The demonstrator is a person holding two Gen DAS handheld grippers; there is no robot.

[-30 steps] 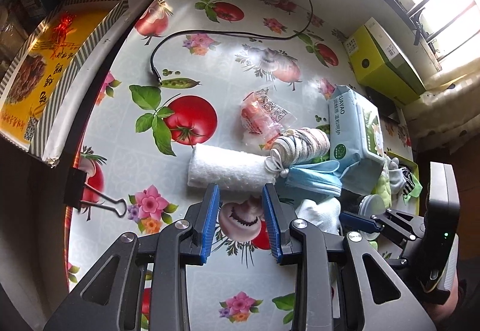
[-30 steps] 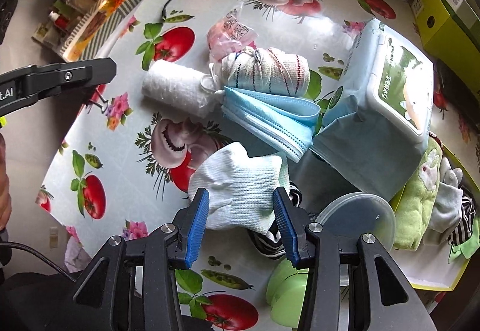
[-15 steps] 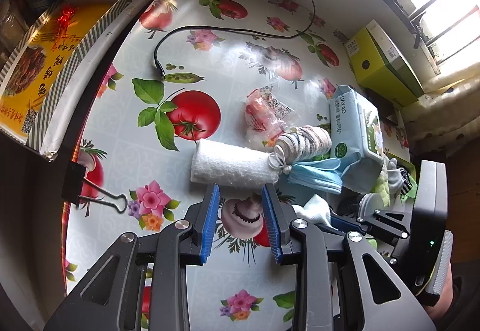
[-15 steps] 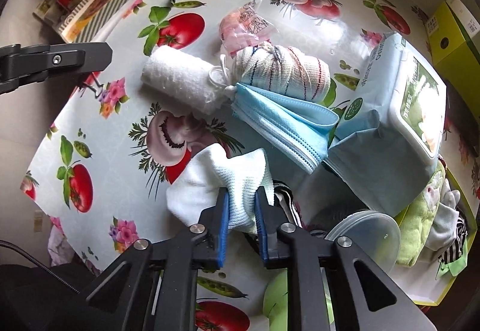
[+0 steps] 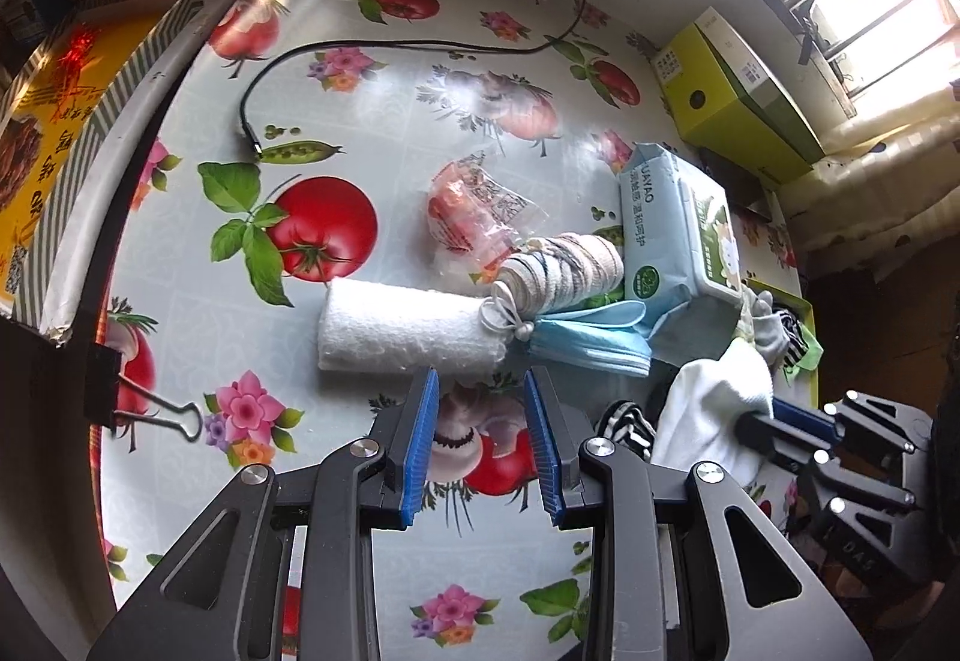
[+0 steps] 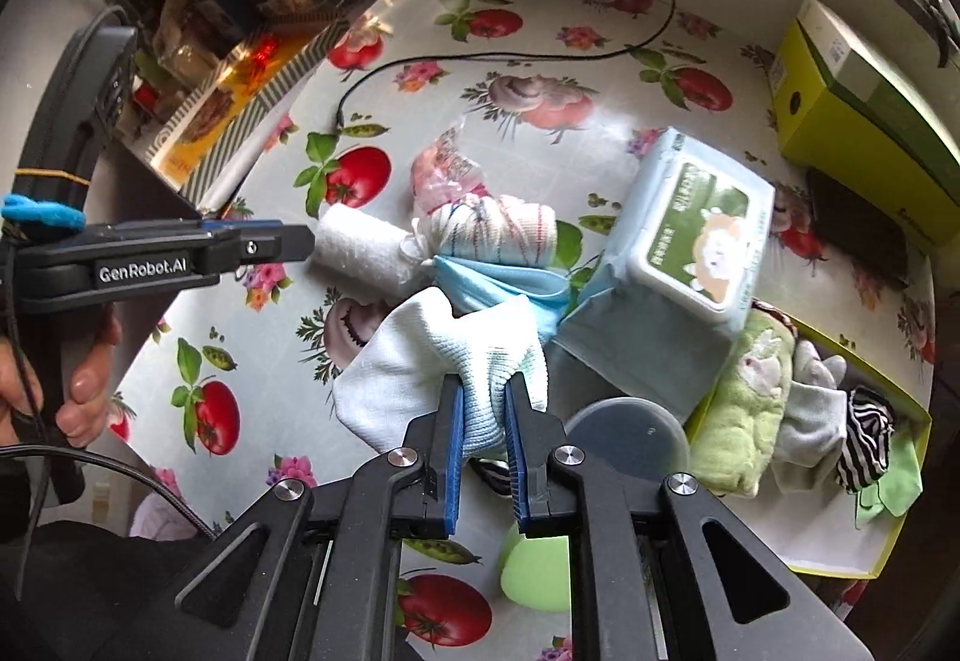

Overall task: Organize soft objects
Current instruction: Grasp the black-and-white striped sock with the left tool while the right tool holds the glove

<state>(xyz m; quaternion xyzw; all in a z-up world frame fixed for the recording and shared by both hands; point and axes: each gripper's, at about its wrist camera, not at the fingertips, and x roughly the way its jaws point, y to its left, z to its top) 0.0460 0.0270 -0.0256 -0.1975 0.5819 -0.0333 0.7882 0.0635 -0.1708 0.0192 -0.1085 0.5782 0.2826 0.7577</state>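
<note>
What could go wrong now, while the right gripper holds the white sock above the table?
The right gripper pinches only a fold of the white sock, so it might slip out. The hanging part could brush the blue face mask and drag it. The striped sock beneath may get disturbed.

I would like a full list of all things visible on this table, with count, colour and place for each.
white sock: 1, white, pinched in right gripper
rolled towel: 1, white, table centre
face mask: 1, blue, right of towel
striped cloth roll: 1, white with stripes, above mask
wipes pack: 1, light blue, right
plastic packet: 1, clear and red, behind roll
yellow tray: 1, holds soft items, far right
cable: 1, black, far side
left gripper: open, empty
right gripper: shut on sock
</note>
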